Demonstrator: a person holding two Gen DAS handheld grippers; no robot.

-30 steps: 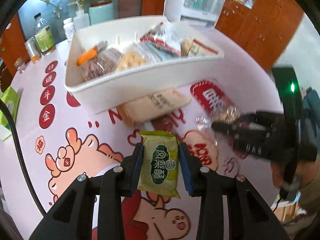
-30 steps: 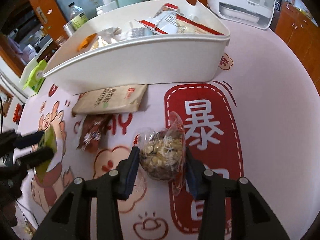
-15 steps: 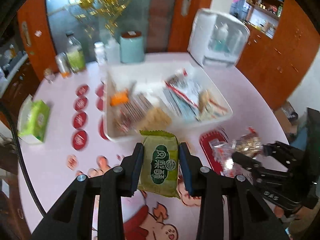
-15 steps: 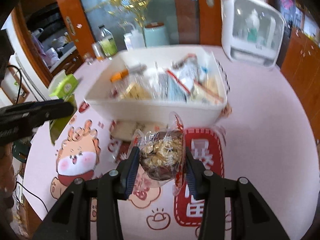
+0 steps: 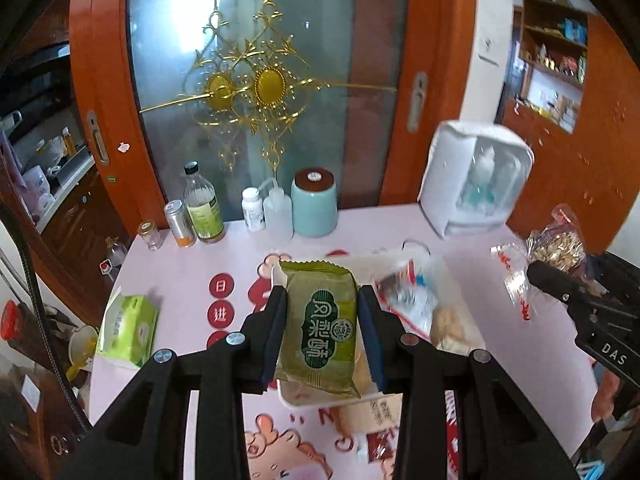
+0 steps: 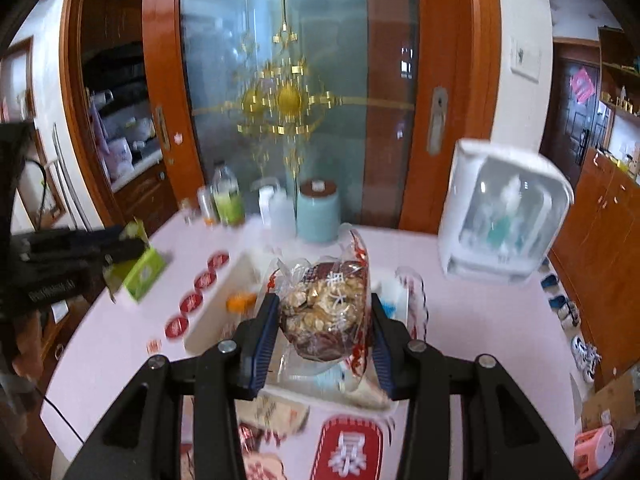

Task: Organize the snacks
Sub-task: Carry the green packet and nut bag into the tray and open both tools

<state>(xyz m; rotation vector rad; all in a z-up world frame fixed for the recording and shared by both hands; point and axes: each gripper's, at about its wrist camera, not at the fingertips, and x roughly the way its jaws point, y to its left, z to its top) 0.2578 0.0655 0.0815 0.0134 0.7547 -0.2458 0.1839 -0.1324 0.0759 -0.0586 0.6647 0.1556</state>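
Note:
My left gripper (image 5: 322,320) is shut on a green snack packet (image 5: 322,324) and holds it high above the white snack bin (image 5: 452,276), which holds several packets. My right gripper (image 6: 324,316) is shut on a clear bag of nut snack (image 6: 326,304), also raised above the bin (image 6: 240,276). In the left wrist view the right gripper (image 5: 576,280) shows at the right edge with the nut bag (image 5: 556,244). In the right wrist view the left gripper (image 6: 92,248) shows at the left, blurred. A beige packet (image 5: 372,416) and a dark red wrapped snack (image 6: 250,436) lie on the table in front of the bin.
At the table's back stand a bottle (image 5: 202,208), a can (image 5: 179,224), a small jar (image 5: 149,235), a white pill bottle (image 5: 253,209), a teal canister (image 5: 314,206) and a white appliance (image 5: 476,184). A green tissue box (image 5: 126,328) lies at the left.
Both grippers have risen from table level to high above the bin, each still holding its snack. The views now tilt up toward the glass door.

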